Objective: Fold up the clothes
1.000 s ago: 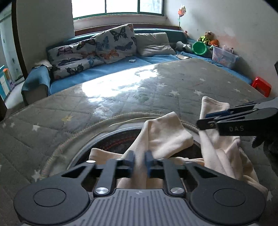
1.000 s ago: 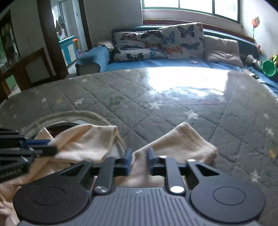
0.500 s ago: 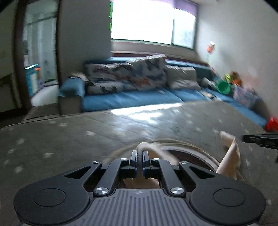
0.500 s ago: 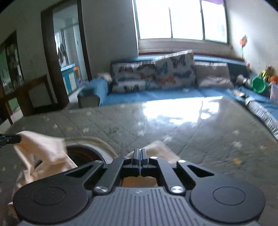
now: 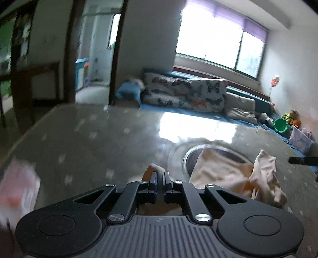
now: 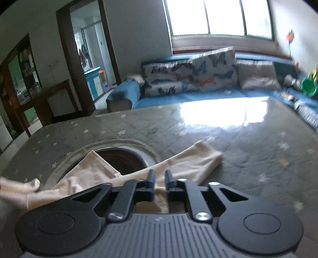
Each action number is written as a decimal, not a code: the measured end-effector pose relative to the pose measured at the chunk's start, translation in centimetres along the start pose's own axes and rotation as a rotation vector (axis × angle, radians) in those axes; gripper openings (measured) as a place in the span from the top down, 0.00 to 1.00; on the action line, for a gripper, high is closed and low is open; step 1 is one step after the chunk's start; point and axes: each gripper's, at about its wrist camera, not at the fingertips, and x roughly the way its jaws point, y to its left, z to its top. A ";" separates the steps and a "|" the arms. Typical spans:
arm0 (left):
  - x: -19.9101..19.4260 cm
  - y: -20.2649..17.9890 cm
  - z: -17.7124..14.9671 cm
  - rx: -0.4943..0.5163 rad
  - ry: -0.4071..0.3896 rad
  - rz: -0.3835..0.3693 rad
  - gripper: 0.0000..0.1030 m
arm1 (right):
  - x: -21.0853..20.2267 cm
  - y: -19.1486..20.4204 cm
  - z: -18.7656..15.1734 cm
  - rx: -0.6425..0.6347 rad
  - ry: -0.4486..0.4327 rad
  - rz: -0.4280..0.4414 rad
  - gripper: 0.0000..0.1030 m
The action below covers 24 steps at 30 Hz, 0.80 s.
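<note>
Left gripper (image 5: 160,175) is clamped tight on a fold of the cream garment (image 5: 222,178), which trails off to its right over the round opening (image 5: 214,150) in the quilted desk (image 5: 99,139). Right gripper (image 6: 159,175) has its jaws opening, cloth lying loose between them, with one end spread just ahead.

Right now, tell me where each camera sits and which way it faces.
Left wrist: rides the left gripper, jaws shut on the cream garment, facing across the star-print table toward the sofa.
Right wrist: rides the right gripper, jaws opening around the garment, facing the same sofa.
Shared: garment, table, round opening, sofa, window.
</note>
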 end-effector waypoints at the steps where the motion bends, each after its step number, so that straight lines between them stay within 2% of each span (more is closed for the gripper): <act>1: 0.1 0.2 -0.5 -0.012 0.012 0.002 0.94 | 1.0 0.1 0.2 0.016 0.012 -0.003 0.76; 6: 0.7 0.7 -1.8 -0.048 0.044 -0.002 0.94 | 6.2 1.2 1.7 0.057 0.084 -0.034 0.74; 9: 0.6 0.7 -1.9 -0.039 0.042 0.003 0.94 | 9.6 2.0 2.1 0.061 0.147 -0.108 0.74; 12: 0.6 1.2 -1.8 -0.045 0.035 0.002 0.94 | 11.3 2.4 2.0 0.072 0.177 -0.156 0.73; 15: 0.6 1.5 -1.8 -0.046 0.031 0.000 0.94 | 11.9 2.9 1.7 0.056 0.178 -0.187 0.77; 16: 0.7 1.5 -1.8 -0.044 0.030 -0.001 0.94 | 12.0 3.1 1.6 0.043 0.180 -0.197 0.81; 17: 0.7 1.6 -1.7 -0.043 0.028 -0.001 0.94 | 12.0 3.1 1.6 0.042 0.182 -0.199 0.94; 18: 0.8 1.6 -1.7 -0.043 0.026 0.000 0.94 | 11.9 3.2 1.6 0.040 0.185 -0.200 0.97; 24: 0.5 2.1 -1.0 -0.051 0.006 0.008 0.94 | 8.7 2.2 1.8 0.061 0.089 -0.172 0.99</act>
